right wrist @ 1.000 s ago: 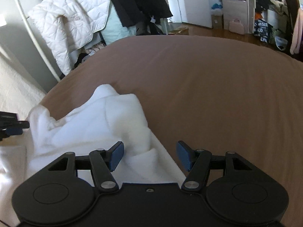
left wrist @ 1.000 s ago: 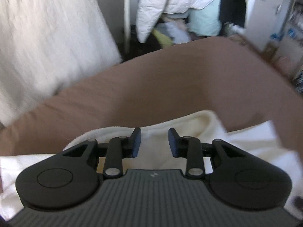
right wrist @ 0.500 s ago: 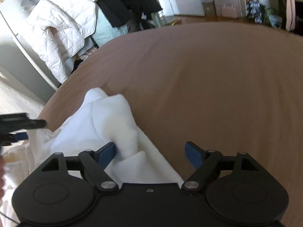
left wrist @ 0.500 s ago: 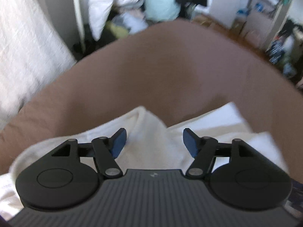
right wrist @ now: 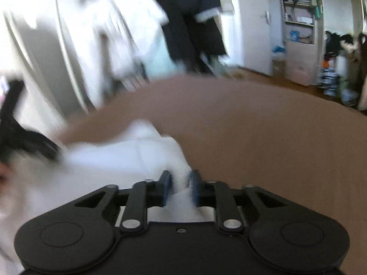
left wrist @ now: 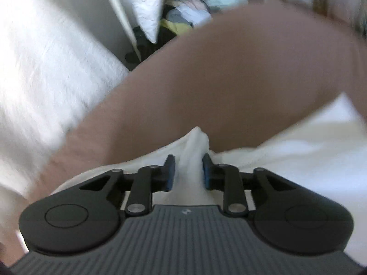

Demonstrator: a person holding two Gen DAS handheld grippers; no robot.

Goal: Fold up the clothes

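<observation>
**White garment pinched by both grippers on a brown bed**

White, soft cloth, a garment (left wrist: pixel 286 151), lies on a brown bed cover (left wrist: pixel 229 80), which serves as the landmark here. The garment sits at the near edge of the brown cover, close to both cameras.

Left gripper (left wrist: pixel 188 171): its two blue-padded fingers are drawn close together with a ridge of the white cloth caught between them. The cloth rises to a small peak just past the fingertips.

Right gripper (right wrist: pixel 179 189): its fingers are likewise nearly closed, pinching a bunched fold of the same white garment (right wrist: pixel 146 151). The rest of the cloth spreads away to the left of this gripper.

Beyond the far edge of the brown cover hang a white puffy jacket (left wrist: pixel 146 2) and dark clothes (right wrist: pixel 192 20). Both views are blurred.
</observation>
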